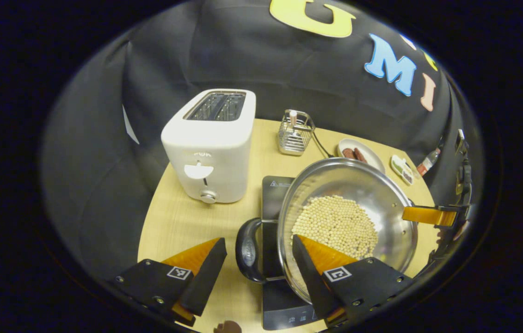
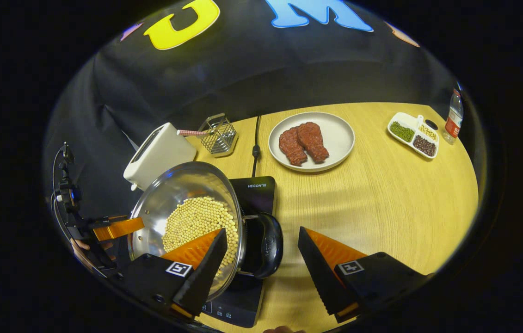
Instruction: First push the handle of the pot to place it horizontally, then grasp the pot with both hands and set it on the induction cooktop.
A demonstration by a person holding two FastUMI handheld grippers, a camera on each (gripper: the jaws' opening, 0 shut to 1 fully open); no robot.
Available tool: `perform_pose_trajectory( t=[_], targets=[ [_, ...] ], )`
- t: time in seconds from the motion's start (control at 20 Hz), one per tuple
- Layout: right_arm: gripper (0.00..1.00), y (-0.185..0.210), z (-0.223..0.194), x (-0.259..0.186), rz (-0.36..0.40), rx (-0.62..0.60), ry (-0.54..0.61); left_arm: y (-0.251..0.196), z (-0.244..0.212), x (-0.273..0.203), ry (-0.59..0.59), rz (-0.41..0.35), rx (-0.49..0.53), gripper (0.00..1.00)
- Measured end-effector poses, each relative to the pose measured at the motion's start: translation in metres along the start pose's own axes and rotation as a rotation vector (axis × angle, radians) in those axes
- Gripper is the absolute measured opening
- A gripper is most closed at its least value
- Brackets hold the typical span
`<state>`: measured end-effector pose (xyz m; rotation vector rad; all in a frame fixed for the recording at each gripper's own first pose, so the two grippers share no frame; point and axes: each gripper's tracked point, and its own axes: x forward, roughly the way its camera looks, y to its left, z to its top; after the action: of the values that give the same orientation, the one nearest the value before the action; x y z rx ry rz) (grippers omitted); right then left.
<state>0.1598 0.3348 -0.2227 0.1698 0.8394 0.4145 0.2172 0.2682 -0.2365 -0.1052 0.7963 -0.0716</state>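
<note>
Left gripper view: pot (image 1: 349,222), steel, holding pale beans (image 1: 335,226), sits over the induction cooktop (image 1: 273,194), whose dark glass shows beneath and ahead of it. The pot's black loop handle (image 1: 248,249) lies between this gripper's two fingers; left gripper (image 1: 256,273) stands wide, one finger out over bare table (image 1: 182,222), the other over the pot's inside, neither pressing on the handle. Whether the pot's base rests on the glass, cannot tell. Right gripper view: the opposite loop handle (image 2: 268,245) likewise sits in the gap of the right gripper (image 2: 261,259), also wide, one finger over the beans, one over the table. The two handles lie on one line across the pot, one per gripper, so each hand is nearest its own side. Judgement: pot is at or near its place on the cooktop; next move depends on straight withdrawal along that handle line.
</note>
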Motion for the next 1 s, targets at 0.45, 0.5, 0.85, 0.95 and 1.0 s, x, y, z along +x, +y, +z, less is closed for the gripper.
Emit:
perform_pose_trajectory(
  t=[0.45,0.5,0.85,0.95,1.0],
  targets=[
    [0.98,-0.045,0.052,-0.104,-0.030,0.000,-0.256,-0.051,0.058,-0.106,-0.268,0.092,-0.041,0.88],
    [0.98,-0.055,0.056,-0.116,-0.043,0.001,-0.279,-0.062,0.060,-0.119,-0.294,0.097,-0.053,0.87],
    [0.98,-0.110,0.066,-0.209,-0.143,-0.064,-0.452,-0.123,0.089,-0.200,-0.474,0.172,0.006,0.87],
    [0.98,-0.126,0.064,-0.236,-0.162,-0.059,-0.488,-0.147,0.096,-0.222,-0.526,0.173,0.031,0.82],
    [0.98,-0.137,0.067,-0.250,-0.171,-0.055,-0.509,-0.158,0.102,-0.233,-0.558,0.180,0.051,0.82]
  ],
)
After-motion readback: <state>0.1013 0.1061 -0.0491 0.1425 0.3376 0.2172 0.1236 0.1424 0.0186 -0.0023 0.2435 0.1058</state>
